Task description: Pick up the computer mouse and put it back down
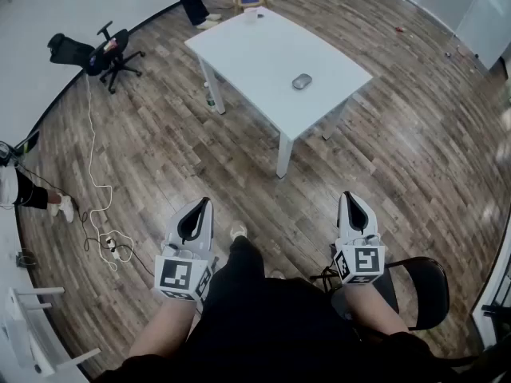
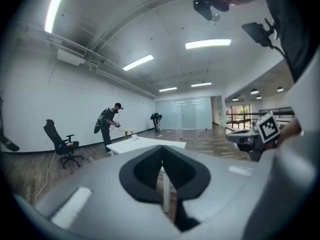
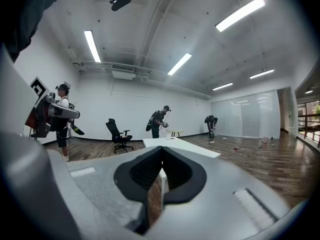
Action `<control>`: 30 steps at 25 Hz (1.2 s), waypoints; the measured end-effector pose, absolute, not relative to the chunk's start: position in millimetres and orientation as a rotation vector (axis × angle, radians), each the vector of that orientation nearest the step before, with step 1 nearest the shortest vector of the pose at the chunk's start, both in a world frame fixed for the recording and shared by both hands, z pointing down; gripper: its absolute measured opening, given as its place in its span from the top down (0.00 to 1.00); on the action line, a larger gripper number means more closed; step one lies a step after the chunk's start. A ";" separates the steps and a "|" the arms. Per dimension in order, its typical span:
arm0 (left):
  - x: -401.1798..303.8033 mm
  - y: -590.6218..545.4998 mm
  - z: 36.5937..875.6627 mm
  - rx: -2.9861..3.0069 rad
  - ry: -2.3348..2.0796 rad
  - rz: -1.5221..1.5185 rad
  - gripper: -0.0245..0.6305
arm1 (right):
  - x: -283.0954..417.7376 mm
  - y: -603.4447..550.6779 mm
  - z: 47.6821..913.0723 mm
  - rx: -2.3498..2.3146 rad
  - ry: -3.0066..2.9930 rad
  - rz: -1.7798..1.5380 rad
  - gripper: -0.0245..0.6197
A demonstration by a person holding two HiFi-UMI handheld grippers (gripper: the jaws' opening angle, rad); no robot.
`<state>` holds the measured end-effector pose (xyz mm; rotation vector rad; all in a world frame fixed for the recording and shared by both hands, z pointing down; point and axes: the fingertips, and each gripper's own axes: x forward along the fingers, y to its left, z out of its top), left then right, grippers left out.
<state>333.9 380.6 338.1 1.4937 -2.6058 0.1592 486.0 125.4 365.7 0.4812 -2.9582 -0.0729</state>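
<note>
Large open-plan office hall, sparsely furnished. Wood-plank floor, white walls, strip ceiling lights, exposed ductwork overhead, glass partition wall at far end. One white table, black swivel office chair, loose cable trailing across floor. Other people standing about, gear strapped on their backs.

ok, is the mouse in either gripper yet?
No, the mouse lies on the white table, well ahead of the left gripper and right gripper, both shut and empty.

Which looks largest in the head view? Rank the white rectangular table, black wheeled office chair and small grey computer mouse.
Largest: white rectangular table
Then: black wheeled office chair
Smallest: small grey computer mouse
</note>
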 end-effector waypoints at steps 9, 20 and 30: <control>240.4 334.1 330.9 1.633 -2.556 0.142 0.96 | 408.4 100.6 365.0 0.585 -2.914 -0.054 0.96; 100.5 336.4 318.9 1.654 -2.555 0.139 0.96 | 267.3 125.7 334.4 0.529 -2.962 -0.134 0.96; 37.6 319.9 325.7 1.607 -2.553 0.068 0.96 | 209.0 98.9 349.7 0.527 -2.925 -0.132 0.96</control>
